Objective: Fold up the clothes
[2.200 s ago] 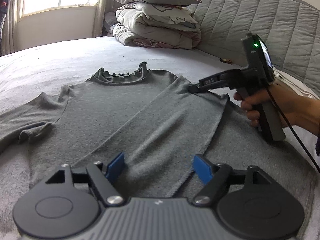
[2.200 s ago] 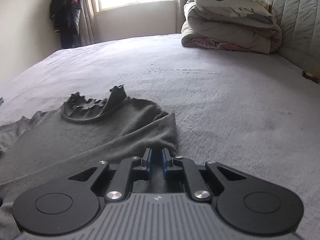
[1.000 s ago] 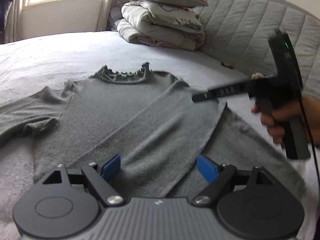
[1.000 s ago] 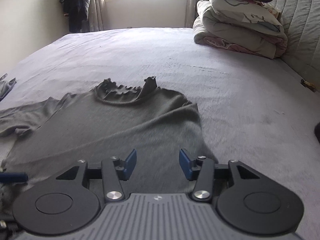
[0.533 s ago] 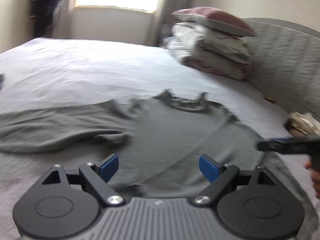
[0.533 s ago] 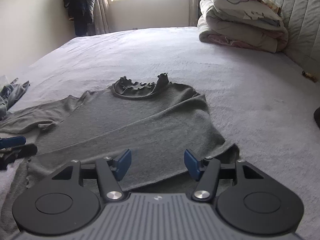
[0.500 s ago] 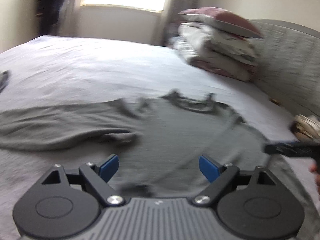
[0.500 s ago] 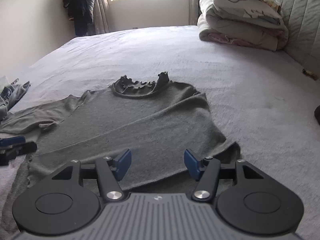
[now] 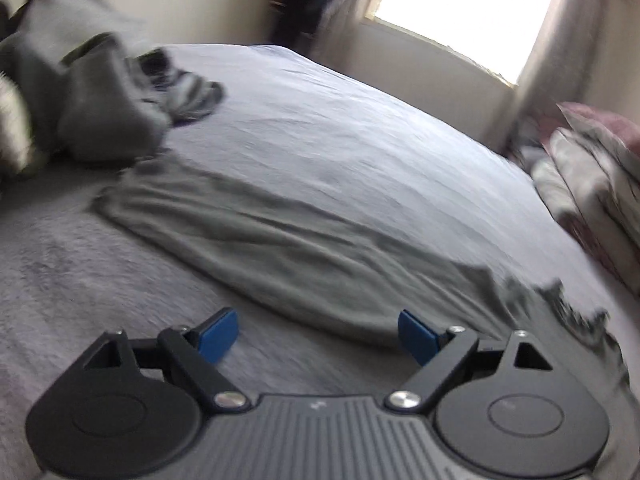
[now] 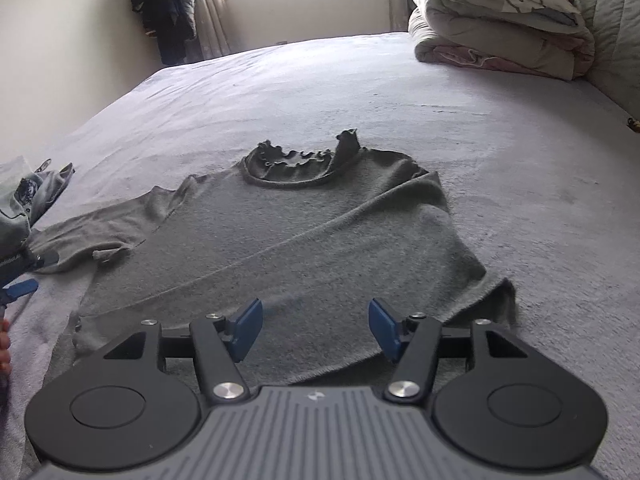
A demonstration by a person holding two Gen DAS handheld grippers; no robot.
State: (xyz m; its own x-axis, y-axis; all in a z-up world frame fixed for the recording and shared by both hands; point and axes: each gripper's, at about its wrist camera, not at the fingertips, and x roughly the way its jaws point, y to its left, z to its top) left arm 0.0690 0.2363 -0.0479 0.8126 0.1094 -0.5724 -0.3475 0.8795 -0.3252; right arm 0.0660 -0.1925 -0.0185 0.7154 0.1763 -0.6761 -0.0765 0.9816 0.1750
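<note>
We've let go of the folded right sleeve — right gripper [image 10: 314, 326] jaws have just spread apart, empty, above the grey frill-neck top [image 10: 280, 248] on the bed [image 10: 540, 168]. Left gripper [image 9: 316, 334], wide apart, has swung to the unfolded left sleeve [image 9: 256, 216] just ahead — next fold.

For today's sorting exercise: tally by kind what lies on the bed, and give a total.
Grey ruffle-neck top: 1
Heap of unfolded clothes: 1
Stack of folded bedding: 1
Total: 3
</note>
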